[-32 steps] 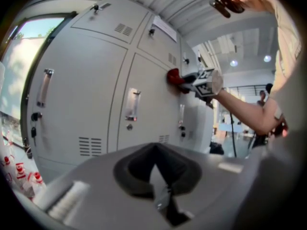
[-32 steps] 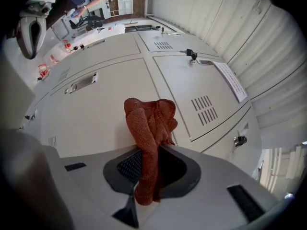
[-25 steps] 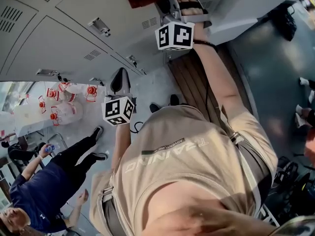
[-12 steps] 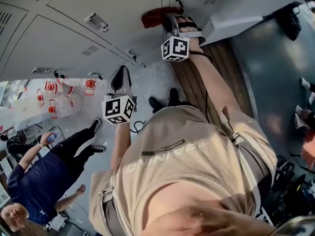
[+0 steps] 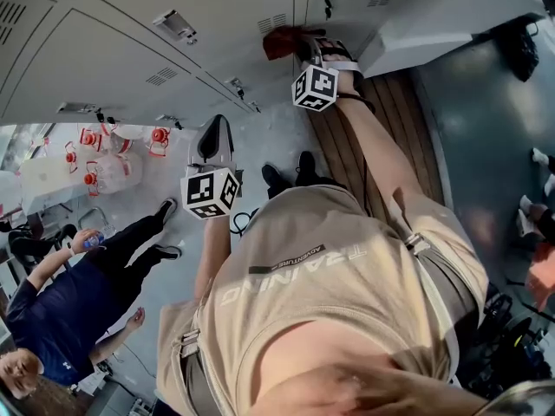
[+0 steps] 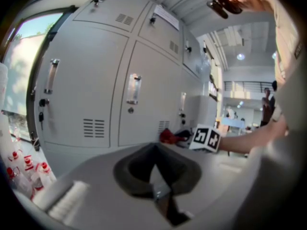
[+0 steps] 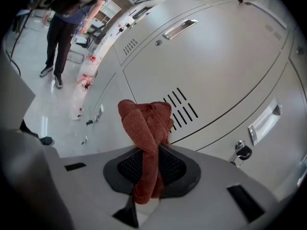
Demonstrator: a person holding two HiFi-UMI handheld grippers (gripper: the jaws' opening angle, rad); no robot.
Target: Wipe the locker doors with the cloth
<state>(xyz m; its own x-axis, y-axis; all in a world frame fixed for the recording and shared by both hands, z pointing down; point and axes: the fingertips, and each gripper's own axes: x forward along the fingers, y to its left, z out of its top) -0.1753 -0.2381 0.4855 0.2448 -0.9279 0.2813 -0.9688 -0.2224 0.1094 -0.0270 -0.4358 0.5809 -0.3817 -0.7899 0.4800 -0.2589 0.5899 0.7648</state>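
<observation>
The right hand-held gripper (image 7: 149,152) was clamped on the red cloth (image 7: 146,123). Its two jaws squeezed the lower part of the cloth, and the rest stuck up past the jaws in a bunched, twisted lump. The cloth was right in front of a grey locker door (image 7: 216,56), next to the slanted air slots (image 7: 182,104) in that door. I could not tell if the cloth was touching the door. From the head view, this hand-held gripper (image 5: 308,46) was held out on a straight arm, with the cloth (image 5: 282,40) at its tip against the row of locker doors (image 5: 130,24).

The left hand-held gripper (image 6: 154,152) had its jaws together with nothing between them. It pointed along the locker doors (image 6: 91,90) but was held away from them, out over the floor (image 5: 173,258).

Each locker door had a metal handle (image 7: 180,28). A small padlock (image 7: 242,151) hung on the door beside the one with the slots. A wooden bench (image 5: 347,146) ran along the floor below the locker doors, under the outstretched arm. Farther from the locker doors, a person in dark blue clothes (image 5: 61,319) stood on the floor near some bottles with red caps (image 5: 104,167).
</observation>
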